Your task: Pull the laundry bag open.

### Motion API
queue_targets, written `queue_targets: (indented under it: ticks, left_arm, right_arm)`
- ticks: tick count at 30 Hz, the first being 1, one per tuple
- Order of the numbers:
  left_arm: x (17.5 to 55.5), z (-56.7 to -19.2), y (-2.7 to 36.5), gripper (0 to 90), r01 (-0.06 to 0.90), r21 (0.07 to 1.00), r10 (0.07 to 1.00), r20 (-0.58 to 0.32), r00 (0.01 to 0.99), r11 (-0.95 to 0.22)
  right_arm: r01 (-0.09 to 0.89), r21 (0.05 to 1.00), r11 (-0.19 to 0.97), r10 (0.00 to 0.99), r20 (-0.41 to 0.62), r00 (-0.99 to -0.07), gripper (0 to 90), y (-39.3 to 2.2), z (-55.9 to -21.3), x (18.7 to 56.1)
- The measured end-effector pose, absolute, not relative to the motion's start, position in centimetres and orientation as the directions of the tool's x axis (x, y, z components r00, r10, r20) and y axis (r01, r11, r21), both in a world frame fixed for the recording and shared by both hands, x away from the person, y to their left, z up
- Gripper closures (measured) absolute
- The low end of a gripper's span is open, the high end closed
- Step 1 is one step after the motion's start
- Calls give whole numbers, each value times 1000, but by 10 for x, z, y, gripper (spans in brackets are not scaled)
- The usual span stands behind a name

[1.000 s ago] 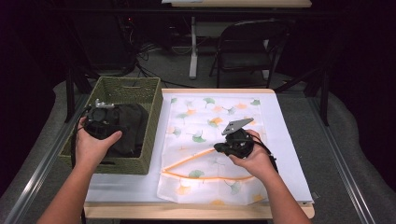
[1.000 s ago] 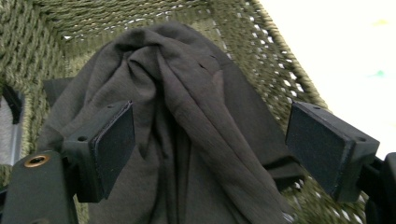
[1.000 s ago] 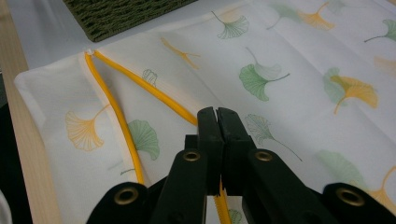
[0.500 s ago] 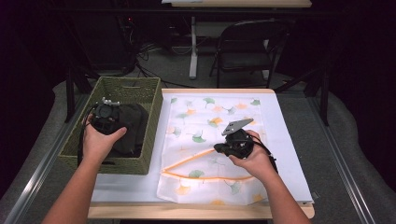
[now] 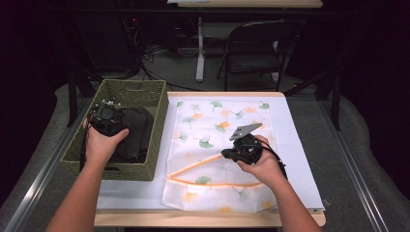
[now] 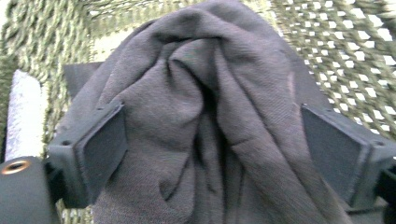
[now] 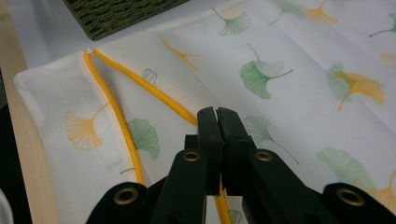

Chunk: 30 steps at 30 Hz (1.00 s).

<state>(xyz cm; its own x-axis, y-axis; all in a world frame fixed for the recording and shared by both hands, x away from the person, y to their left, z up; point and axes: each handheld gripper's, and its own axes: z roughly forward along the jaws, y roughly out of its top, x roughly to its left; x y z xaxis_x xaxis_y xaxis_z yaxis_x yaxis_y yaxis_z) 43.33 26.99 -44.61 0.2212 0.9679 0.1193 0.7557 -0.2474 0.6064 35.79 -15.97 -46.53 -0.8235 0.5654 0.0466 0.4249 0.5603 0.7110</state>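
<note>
High view puts the left gripper (image 5: 107, 117) down inside the green woven basket (image 5: 145, 170), over a dark grey garment (image 5: 131, 137) that lies bunched against the basket's floor. Left gripper view explains the pose: the 2 black jaws stand wide on either side of a raised fold of that garment (image 6: 205, 107), and they have just been opening further, with the cloth between them but the pads not pressing on it. That spread reads as a reach sized to take a thick handful rather than a thin edge.

Beside the basket, a white mesh laundry bag (image 5: 220, 121) printed with ginkgo leaves lies flat on the table (image 5: 203, 220). The right gripper (image 5: 227, 154) rests low on it, its jaws pressed together on the bag's yellow zipper edge (image 7: 149, 91); in right gripper view the yellow band runs straight into the closed pads. Pinching that edge likely serves to hold the bag's mouth open and steady, so the garment can be carried over and pushed in.
</note>
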Motion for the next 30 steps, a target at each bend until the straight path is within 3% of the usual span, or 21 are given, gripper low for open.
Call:
queue_targets:
  ticks: [9,15,20,30]
  left_arm:
    - [443,-452,282,2,770,586,967,133,218,-255]
    - [446,-455,288,1,768,583,963,118,243,-265]
    - [448,-452,292,8,780,583,969,53,242,-227]
    - [455,-436,292,8,784,557,952,41,303,-274]
  right_arm:
    - [428,708,561,564,51,-824,886,-159,-467,358]
    - [429,708,561,562,54,-825,885,-159,-468,358]
    - [433,705,562,564,56,-824,886,-159,-469,359]
    - [436,702,563,565,58,-823,885,-158,-471,359]
